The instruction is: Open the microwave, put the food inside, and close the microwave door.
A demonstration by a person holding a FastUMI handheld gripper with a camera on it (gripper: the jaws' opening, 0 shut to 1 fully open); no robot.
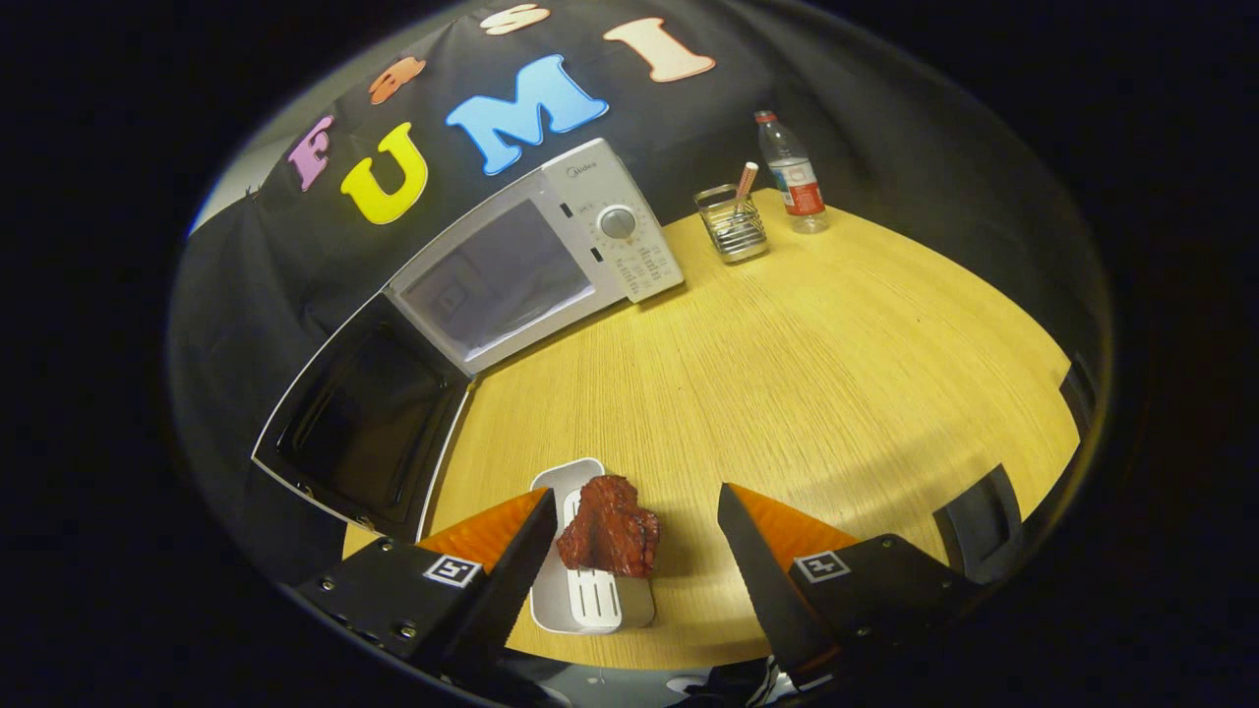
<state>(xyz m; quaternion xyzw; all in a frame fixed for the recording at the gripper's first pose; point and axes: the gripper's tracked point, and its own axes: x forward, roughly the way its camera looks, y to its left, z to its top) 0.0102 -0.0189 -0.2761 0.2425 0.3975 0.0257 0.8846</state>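
Hovering gripper (629,551), fingers apart: meat piece (610,536) on white tray (580,600) between them; open microwave (531,261) at eleven o'clock.

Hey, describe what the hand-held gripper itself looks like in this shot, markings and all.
The hand-held gripper has two wedge-shaped fingers tapering to points. Each sits on a black angular mount with visible screws, and each mount carries a small square white tag with a black pattern. No cables or sleeve can be made out.
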